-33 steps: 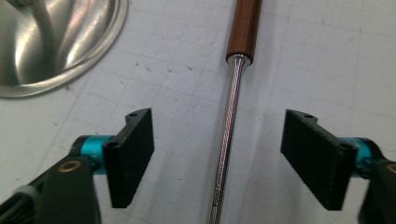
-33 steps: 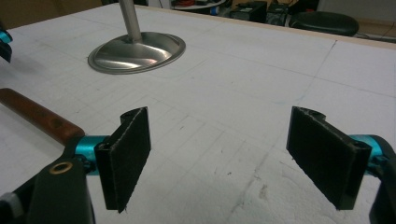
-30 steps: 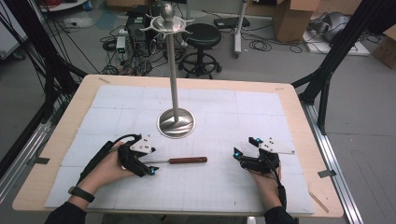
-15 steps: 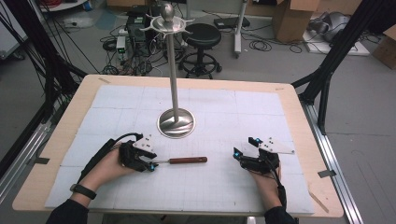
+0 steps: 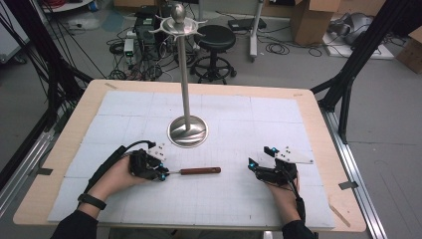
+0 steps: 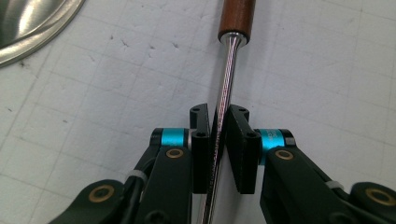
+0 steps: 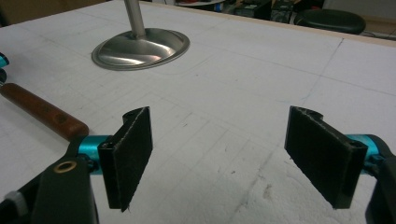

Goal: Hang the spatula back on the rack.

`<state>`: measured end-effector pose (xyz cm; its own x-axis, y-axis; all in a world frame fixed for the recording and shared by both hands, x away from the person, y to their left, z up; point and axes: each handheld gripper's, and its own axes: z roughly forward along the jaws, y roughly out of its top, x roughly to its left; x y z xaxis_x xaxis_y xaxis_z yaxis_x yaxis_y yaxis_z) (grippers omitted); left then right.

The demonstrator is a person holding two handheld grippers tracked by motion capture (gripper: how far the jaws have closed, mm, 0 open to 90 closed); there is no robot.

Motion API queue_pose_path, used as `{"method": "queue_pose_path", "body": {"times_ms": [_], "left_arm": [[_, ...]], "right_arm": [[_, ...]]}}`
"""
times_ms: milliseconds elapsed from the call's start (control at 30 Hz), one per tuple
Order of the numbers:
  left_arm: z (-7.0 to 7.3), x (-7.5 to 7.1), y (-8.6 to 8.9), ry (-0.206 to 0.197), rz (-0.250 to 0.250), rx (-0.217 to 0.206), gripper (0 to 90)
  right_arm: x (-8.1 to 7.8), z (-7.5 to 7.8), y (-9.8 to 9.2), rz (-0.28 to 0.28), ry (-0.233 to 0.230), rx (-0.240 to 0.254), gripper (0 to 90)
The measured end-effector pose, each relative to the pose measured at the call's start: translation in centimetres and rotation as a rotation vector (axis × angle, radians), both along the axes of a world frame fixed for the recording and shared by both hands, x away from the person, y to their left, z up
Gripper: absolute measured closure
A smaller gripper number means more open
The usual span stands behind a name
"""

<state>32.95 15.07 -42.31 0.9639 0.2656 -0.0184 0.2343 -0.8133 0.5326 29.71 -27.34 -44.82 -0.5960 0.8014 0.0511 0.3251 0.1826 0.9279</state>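
A tool with a brown wooden handle (image 5: 200, 171) and a thin metal shaft (image 6: 226, 84) lies flat on the white gridded mat, in front of a tall metal stand (image 5: 187, 132). My left gripper (image 5: 164, 173) sits at the shaft end of the tool. In the left gripper view its jaws (image 6: 219, 116) are shut on the shaft, a little below the handle (image 6: 237, 16). My right gripper (image 5: 254, 167) rests low over the mat to the right of the tool, open and holding nothing (image 7: 219, 154). The handle's end (image 7: 42, 112) lies to its left.
The stand's round base (image 7: 140, 46) sits mid-table, and its pole rises to a hooked top (image 5: 178, 22). The mat (image 5: 278, 119) covers a wooden table (image 5: 318, 114). Beyond the far edge are a black stool (image 5: 215, 37), cables and cardboard boxes.
My left gripper has slid a little to the right along the mat and its jaws have come onto the tool's shaft. The right gripper has stayed put.
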Motion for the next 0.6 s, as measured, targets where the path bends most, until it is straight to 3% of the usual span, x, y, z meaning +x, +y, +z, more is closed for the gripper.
{"method": "queue_pose_path", "body": {"times_ms": [367, 433, 600], "left_arm": [[0.15, -0.52, -0.60, -0.036, -0.016, 0.036, 82.4], [0.23, -0.44, -0.66, -0.011, 0.013, 0.038, 84.4], [0.23, -0.50, -0.60, -0.021, 0.000, 0.033, 84.4]], "right_arm": [[0.07, 0.00, 0.05, 0.003, 0.005, -0.004, 22.7], [0.06, 0.01, 0.05, 0.002, 0.008, -0.003, 22.7], [0.05, 0.01, 0.05, 0.002, 0.009, -0.002, 22.7]]}}
